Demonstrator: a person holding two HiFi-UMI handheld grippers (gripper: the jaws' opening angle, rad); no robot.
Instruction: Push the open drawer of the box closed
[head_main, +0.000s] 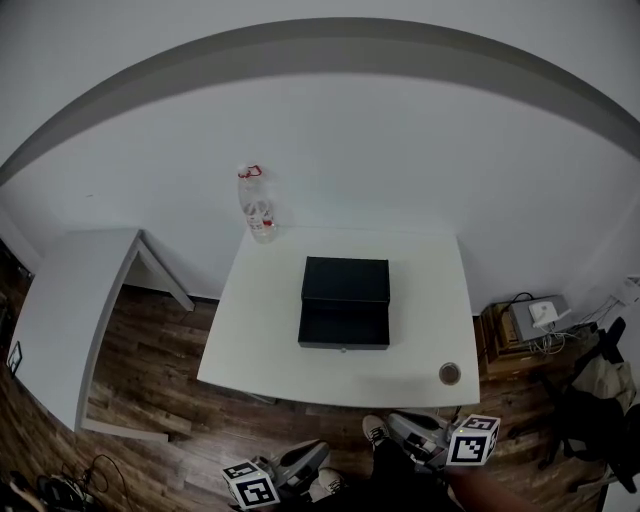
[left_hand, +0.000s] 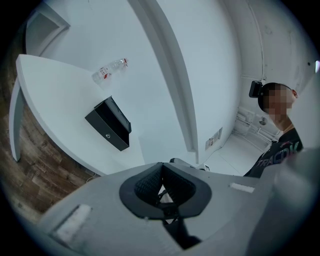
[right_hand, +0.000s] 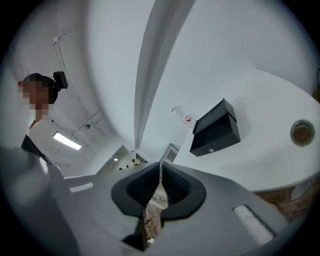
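On the white table (head_main: 262, 335) stands a black box (head_main: 345, 280) whose drawer (head_main: 343, 326) is pulled out toward me, with a small knob on its front. Both grippers hang low below the table's near edge, well short of the box. My left gripper (head_main: 308, 457) is shut and empty; in the left gripper view its pads (left_hand: 150, 182) meet and the box (left_hand: 109, 122) lies far off. My right gripper (head_main: 396, 425) holds nothing, and a thin slit shows between its pads (right_hand: 172, 185). The right gripper view has the box (right_hand: 216, 129) to the upper right.
A clear plastic bottle (head_main: 256, 205) stands at the table's far left corner. A small round cup (head_main: 450, 373) sits at the near right corner. A second white table (head_main: 70, 300) is to the left, and boxes and cables (head_main: 535, 318) to the right. The floor is wood.
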